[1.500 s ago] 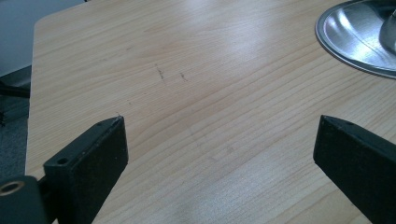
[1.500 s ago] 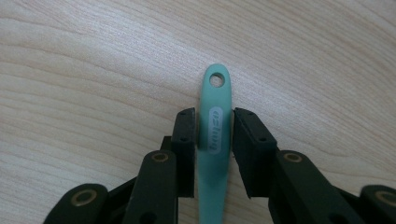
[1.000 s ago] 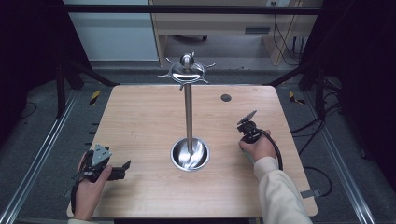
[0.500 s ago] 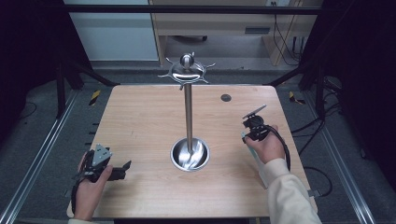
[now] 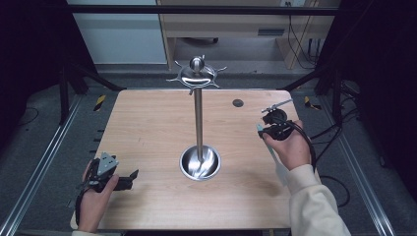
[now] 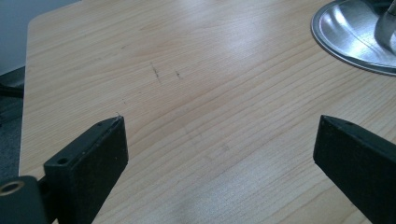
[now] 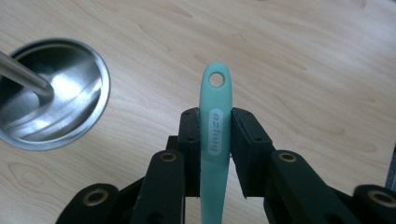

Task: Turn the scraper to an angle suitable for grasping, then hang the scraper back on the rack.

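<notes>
A steel rack stands mid-table: a round dished base (image 5: pixel 199 163), a thin pole (image 5: pixel 198 118) and a hooked crown (image 5: pixel 196 73) on top. My right gripper (image 5: pixel 265 129) hovers to the right of the pole, shut on a teal utensil handle (image 7: pixel 215 130) with a hanging hole at its tip. The rest of the utensil (image 5: pixel 274 156) trails back along the hand. The base (image 7: pixel 51 112) lies to the left in the right gripper view. My left gripper (image 5: pixel 125 179) rests at the near left with its jaws wide apart (image 6: pixel 219 149) and nothing between them; the base rim (image 6: pixel 355 42) is at upper right there.
A small dark round mark (image 5: pixel 238 103) sits on the wooden table (image 5: pixel 147 128) at the far right. Black frame bars and metal rails flank the table. Cables (image 5: pixel 324 147) trail off its right edge.
My right gripper has shifted a little farther away and to the right with the teal utensil in it. The left hand and gripper have stayed put.
</notes>
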Motion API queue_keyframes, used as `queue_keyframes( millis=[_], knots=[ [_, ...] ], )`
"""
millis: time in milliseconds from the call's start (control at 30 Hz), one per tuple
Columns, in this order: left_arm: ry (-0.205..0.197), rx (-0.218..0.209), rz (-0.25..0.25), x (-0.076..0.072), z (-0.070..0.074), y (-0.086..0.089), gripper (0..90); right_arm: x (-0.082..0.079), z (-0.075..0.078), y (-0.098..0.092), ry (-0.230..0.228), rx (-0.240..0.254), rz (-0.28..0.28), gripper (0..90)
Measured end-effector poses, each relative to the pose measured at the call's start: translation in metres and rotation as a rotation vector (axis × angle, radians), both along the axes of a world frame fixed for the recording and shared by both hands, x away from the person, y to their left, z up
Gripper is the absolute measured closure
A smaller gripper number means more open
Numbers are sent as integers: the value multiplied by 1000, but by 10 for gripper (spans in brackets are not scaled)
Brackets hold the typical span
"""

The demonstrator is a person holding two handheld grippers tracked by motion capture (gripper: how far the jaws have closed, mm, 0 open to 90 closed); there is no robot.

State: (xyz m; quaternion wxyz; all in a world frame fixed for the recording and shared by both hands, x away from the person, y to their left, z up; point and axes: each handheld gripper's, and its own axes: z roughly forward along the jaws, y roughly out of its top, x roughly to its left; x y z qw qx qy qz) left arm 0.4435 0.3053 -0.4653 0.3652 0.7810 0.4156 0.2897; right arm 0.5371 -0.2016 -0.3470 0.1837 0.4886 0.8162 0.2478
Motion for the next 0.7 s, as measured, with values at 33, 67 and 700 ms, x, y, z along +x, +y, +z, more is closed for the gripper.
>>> queue_keyframes(
  millis=[33,67,700],
  knots=[
    [0,2,-2,0,0,0,29,-1,3,0,-10,3,6,743],
    [1,5,-3,0,0,-1,29,-2,7,0,-16,8,9,743],
    [-4,13,-5,-1,1,0,29,-26,62,13,-201,104,113,742]
  ],
)
